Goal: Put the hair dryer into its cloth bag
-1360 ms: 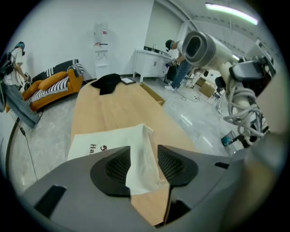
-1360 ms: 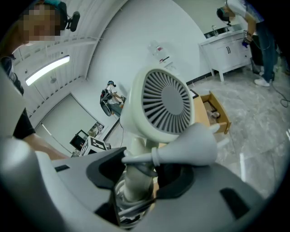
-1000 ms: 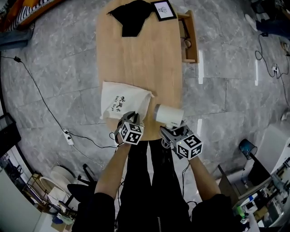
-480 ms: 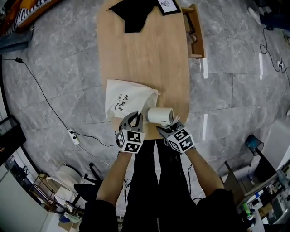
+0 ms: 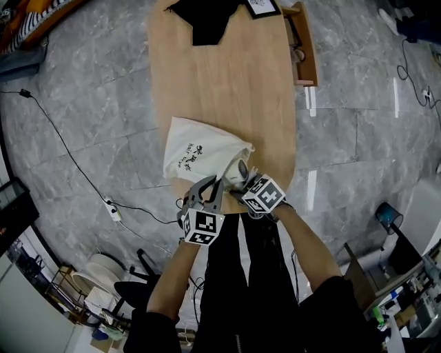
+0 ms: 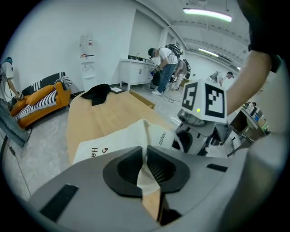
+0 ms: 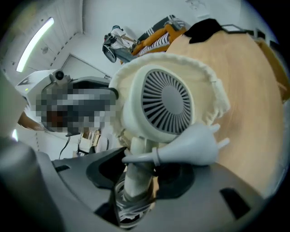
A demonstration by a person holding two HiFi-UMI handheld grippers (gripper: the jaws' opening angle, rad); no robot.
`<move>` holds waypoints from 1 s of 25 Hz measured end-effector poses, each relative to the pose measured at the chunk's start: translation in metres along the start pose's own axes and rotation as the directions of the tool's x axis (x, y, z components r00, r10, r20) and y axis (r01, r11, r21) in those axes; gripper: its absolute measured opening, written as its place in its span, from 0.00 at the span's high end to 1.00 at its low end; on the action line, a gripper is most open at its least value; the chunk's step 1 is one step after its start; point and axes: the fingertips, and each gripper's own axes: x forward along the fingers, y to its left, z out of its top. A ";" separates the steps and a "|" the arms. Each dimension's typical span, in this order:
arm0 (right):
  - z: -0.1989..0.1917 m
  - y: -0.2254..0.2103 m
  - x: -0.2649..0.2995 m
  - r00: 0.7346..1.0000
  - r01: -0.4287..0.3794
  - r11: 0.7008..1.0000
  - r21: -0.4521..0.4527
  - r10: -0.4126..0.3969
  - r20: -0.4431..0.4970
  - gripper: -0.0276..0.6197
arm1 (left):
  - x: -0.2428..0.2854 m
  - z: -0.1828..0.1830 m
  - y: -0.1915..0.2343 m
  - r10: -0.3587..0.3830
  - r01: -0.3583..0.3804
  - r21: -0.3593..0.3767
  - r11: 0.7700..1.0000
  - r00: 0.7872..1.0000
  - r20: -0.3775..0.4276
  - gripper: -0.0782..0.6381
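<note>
The wooden tabletop point(image 5: 234, 103) is carrying a white cloth bag point(image 5: 196, 152). Well beyond the cloth bag, a black cloth point(image 5: 207, 21) and a framed picture point(image 5: 263, 7) are lying.

The cloth bag point(image 5: 200, 150) lies on the near left part of the surface point(image 5: 227, 89), with the hair dryer point(image 5: 238, 170) just right of it at its mouth. At the far end, a dark cloth point(image 5: 207, 17) lies left of a framed picture point(image 5: 264, 7)
</note>
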 end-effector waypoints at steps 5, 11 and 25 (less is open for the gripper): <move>0.001 -0.004 0.019 0.971 -0.107 0.990 -0.092 0.084 -0.225 0.65 | 0.002 -0.011 -0.007 -0.057 0.058 0.042 0.997 0.998 -0.018 0.83; 0.010 -0.018 0.042 0.940 -0.128 0.976 -0.177 0.062 -0.335 0.65 | 0.004 -0.020 -0.011 -0.104 0.104 0.014 0.994 0.995 -0.010 0.83; 0.024 -0.051 0.015 0.970 0.079 0.982 -0.173 -0.115 -0.213 0.44 | 0.017 -0.020 -0.007 -0.093 0.093 -0.049 0.994 0.996 0.001 0.83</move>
